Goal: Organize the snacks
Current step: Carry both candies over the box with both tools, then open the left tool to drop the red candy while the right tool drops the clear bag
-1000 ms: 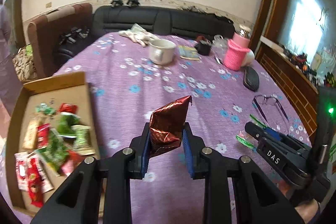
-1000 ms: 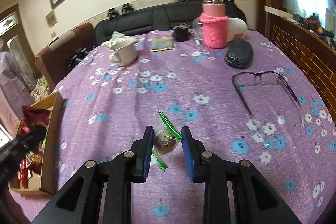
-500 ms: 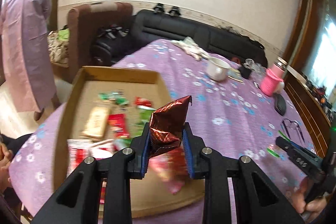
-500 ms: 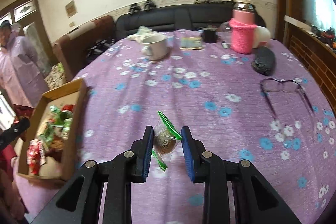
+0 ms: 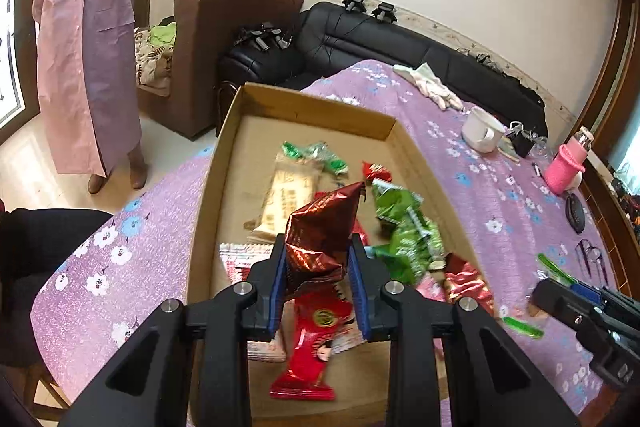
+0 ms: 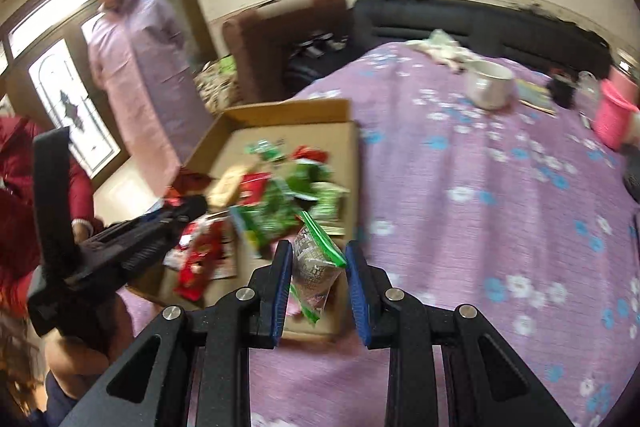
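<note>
My left gripper [image 5: 318, 277] is shut on a dark red foil snack packet [image 5: 320, 235] and holds it above an open cardboard box [image 5: 316, 111]. Inside the box lie several snacks: green packets [image 5: 404, 227], a beige bar [image 5: 290, 195] and a red packet [image 5: 314, 343]. My right gripper [image 6: 318, 279] is shut on a clear packet with green edges [image 6: 314, 265], just over the near right corner of the box [image 6: 288, 109]. In the right wrist view the left gripper [image 6: 188, 209] reaches in from the left. At the right edge of the left wrist view the right gripper [image 5: 560, 301] shows.
The box sits at the left edge of a table under a purple flowered cloth [image 5: 500, 195]. A white mug [image 5: 482, 135], a pink-sleeved bottle [image 5: 568, 167], glasses [image 5: 592, 259] and a white cloth [image 5: 432, 87] lie farther right. A person in a long pink coat [image 5: 88, 47] stands beside a brown armchair [image 5: 224, 39].
Both grippers swung left from the middle of the table to over the box, each carrying its packet. The box and the standing person came into view.
</note>
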Motion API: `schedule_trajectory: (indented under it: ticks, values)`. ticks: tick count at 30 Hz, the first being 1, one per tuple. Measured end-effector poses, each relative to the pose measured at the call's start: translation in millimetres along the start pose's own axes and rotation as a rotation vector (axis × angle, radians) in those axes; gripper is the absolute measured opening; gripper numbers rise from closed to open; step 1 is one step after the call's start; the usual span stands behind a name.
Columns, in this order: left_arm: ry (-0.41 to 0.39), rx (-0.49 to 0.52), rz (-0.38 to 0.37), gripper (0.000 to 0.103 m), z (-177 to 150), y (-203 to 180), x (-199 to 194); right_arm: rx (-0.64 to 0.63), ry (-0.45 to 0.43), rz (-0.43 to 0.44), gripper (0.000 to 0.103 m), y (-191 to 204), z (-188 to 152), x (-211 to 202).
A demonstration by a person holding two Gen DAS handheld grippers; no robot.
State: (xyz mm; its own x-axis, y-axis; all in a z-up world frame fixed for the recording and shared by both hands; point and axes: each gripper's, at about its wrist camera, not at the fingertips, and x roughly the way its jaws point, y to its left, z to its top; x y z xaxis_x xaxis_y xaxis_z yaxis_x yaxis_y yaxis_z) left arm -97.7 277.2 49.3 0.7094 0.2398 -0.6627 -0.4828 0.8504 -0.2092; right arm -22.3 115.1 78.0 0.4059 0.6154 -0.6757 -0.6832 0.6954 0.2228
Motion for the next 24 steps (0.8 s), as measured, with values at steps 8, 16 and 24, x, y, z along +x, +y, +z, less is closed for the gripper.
schedule_trajectory:
  ticks: [8, 16, 24]
  values:
    - [0.014, 0.001, 0.009, 0.027, -9.0, 12.0, 9.8, -0.026, 0.066, 0.034, 0.03, 18.2, -6.8, 39.7]
    - [0.002, 0.016, 0.008, 0.027, -9.7, 7.5, 7.8, -0.046, 0.078, 0.078, 0.03, 23.6, -14.9, 53.8]
    - [0.016, 0.048, 0.009, 0.027, -9.7, 0.5, 10.7, -0.041, 0.025, 0.104, 0.03, 18.3, -15.3, 34.5]
